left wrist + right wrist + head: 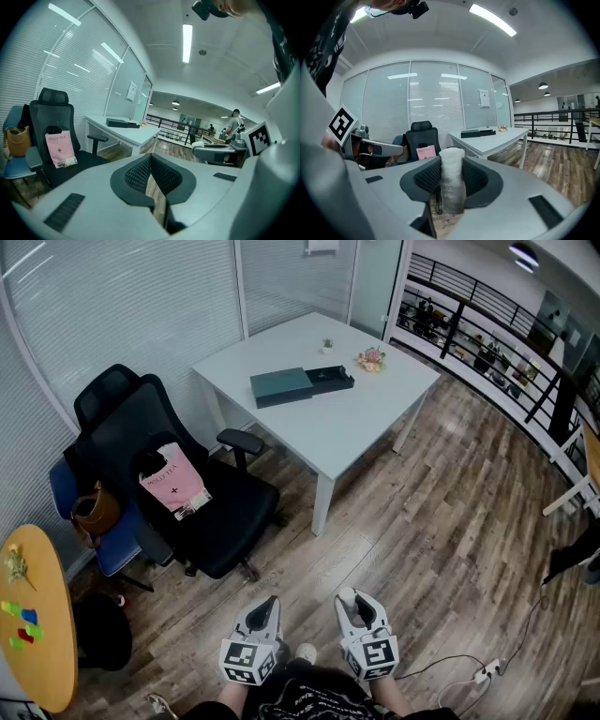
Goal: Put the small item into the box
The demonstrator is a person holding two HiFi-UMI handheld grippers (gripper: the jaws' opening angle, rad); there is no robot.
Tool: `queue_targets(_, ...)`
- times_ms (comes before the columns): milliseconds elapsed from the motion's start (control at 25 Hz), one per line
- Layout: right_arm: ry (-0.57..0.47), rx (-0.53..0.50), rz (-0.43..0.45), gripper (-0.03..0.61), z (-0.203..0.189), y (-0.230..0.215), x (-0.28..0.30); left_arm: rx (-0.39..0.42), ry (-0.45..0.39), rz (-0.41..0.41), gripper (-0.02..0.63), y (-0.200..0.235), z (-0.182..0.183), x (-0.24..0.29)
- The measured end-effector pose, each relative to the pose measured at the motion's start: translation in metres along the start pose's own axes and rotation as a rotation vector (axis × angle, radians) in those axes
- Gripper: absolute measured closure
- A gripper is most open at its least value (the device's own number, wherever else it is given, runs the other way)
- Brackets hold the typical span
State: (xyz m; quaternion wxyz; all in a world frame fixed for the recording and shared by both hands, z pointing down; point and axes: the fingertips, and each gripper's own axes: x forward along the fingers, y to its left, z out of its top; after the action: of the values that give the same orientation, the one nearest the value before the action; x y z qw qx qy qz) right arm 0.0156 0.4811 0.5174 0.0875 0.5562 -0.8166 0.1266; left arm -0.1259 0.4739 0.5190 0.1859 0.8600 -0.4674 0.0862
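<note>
White fuzzy small item [452, 185], a stubby cylinder, is standing upright in the right gripper [359, 603], whose dark ribbed fingers [423, 179] are clamped against it on both sides. It carries no label I can read. The left gripper [262, 608] hangs just beside the right one, low over the wood floor [441, 484], its fingers [133, 176] pressed together at the tips with nothing between them.

The box [283, 385] is well apart from both, up on the white worktop [347, 427]: dark green, flat, with a darker section [330, 379] touching its right end. What it holds I can't make out. A little potted plant [327, 344] and a cluster of flowers [371, 359] sit behind it.

The one bit of writing is on a pink bag [173, 482] propped on the black office chair [220, 512]: "MOLLY TEA". A brown bag [94, 512] rests on the blue chair [112, 545] next to it.
</note>
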Motion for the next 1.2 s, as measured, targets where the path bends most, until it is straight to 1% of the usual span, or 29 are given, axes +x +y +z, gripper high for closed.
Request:
queue_targets(160,0.009,-0.004,-0.025,0.443,0.000,0.003,0.000,-0.020,0.027,-0.043,0.597,0.000,-0.003,-0.004)
queue_targets(280,0.012,-0.010,-0.032,0.443,0.003,0.007,0.010,-0.018,0.029,-0.035,0.597,0.013,0.000,-0.001)
queue_targets(440,-0.013,0.038,-0.054,0.440,0.007,0.007,0.021,0.009,0.028,-0.049,0.597,0.024,0.005,0.006)
queue_targets(520,-0.026,0.054,-0.090,0.439,0.011,0.006,0.026,0.034,0.025,-0.070,0.597,0.029,0.010,0.010)
queue_targets(640,-0.034,0.052,-0.141,0.437,0.018,0.004,0.035,0.069,0.020,-0.103,0.597,0.038,0.018,0.018)
queue_targets(960,-0.051,0.060,-0.188,0.437,0.024,0.015,0.066,0.116,0.036,-0.208,0.597,0.067,0.029,0.039)
queue_targets(1080,-0.052,0.092,-0.209,0.437,0.022,0.018,0.076,0.127,0.036,-0.222,0.597,0.078,0.033,0.045)
queue_targets(1200,-0.039,0.099,-0.211,0.437,0.022,0.021,0.084,0.128,0.031,-0.220,0.597,0.087,0.038,0.050)
